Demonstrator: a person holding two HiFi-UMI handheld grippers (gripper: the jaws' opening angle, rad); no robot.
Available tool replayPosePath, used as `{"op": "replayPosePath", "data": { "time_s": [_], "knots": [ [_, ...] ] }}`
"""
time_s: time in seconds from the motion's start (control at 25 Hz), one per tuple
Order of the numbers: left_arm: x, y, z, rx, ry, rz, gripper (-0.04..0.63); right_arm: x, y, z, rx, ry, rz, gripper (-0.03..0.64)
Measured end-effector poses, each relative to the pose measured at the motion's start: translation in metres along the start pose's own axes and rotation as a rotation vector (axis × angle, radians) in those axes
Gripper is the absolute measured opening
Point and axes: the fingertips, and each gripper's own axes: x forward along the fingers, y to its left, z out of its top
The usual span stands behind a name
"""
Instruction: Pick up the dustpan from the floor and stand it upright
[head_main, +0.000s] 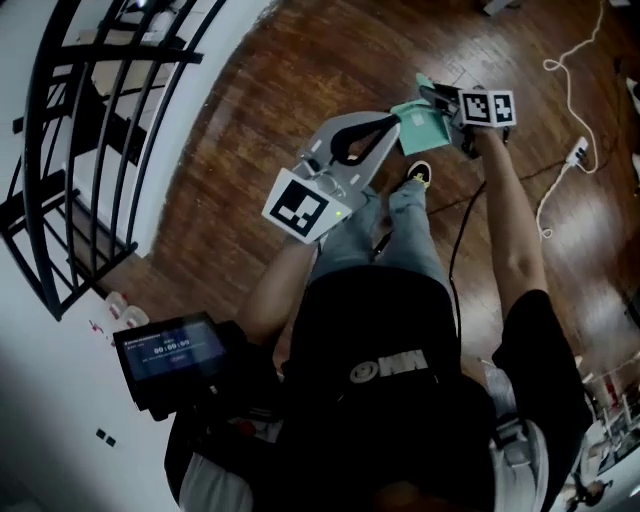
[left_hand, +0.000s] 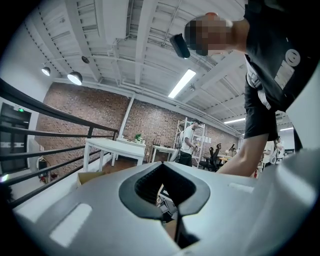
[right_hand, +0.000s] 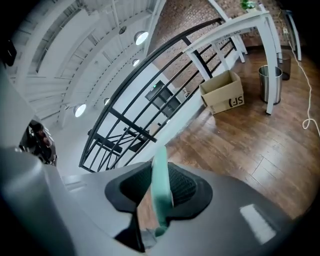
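Dark wooden floorboards (head_main: 250, 90) are seen far below, bounded on the left by a black railing (head_main: 90, 120) and a white wall. The teal dustpan (head_main: 420, 128) is not lying on those boards: it is held up in front of the person, above a shoe (head_main: 417, 175), so the picking up is judged to be done. It is clamped by the right gripper (head_main: 438, 100), whose jaws are drawn in to a narrow gap with a thin teal edge of the pan pinched between the pads, as the right gripper view shows. The left gripper (head_main: 385, 124) is held just beside it on the left; its jaws are brought together and nothing is seen between them. The standing up is judged not yet done: the pan is carried in the air and has to be lowered, set on the floor upright and released. Which part of the pan is gripped cannot be told for certain.
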Motion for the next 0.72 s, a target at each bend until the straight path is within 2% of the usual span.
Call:
{"op": "replayPosePath", "data": {
  "time_s": [0.08, 0.16, 0.24, 0.36, 0.48, 0.6, 0.72],
  "knots": [
    [0.006, 0.007, 0.002, -0.046, 0.000, 0.019, 0.017, 0.006, -0.008, 0.016, -0.013, -0.019, -0.008, 0.106],
    [0.010, 0.011, 0.015, -0.056, -0.078, 0.021, 0.017, 0.008, -0.015, 0.021, 0.018, -0.040, -0.012, 0.106],
    [0.009, 0.015, 0.018, -0.065, -0.112, 0.026, 0.017, 0.011, -0.016, 0.021, 0.023, -0.049, -0.009, 0.109],
    [0.010, 0.021, 0.021, -0.056, -0.120, 0.036, 0.017, 0.013, -0.025, 0.029, 0.020, -0.071, -0.038, 0.122],
    [0.012, 0.023, 0.023, -0.049, -0.137, 0.036, 0.017, 0.012, -0.044, 0.019, 0.040, -0.056, -0.074, 0.207],
    [0.011, 0.027, 0.028, -0.050, -0.181, 0.045, 0.017, 0.015, -0.049, 0.011, 0.019, -0.029, -0.132, 0.210],
    [-0.002, 0.032, 0.023, -0.052, -0.141, 0.077, 0.017, 0.038, -0.044, 0.006, -0.027, -0.043, -0.079, 0.223]
  ]
}}
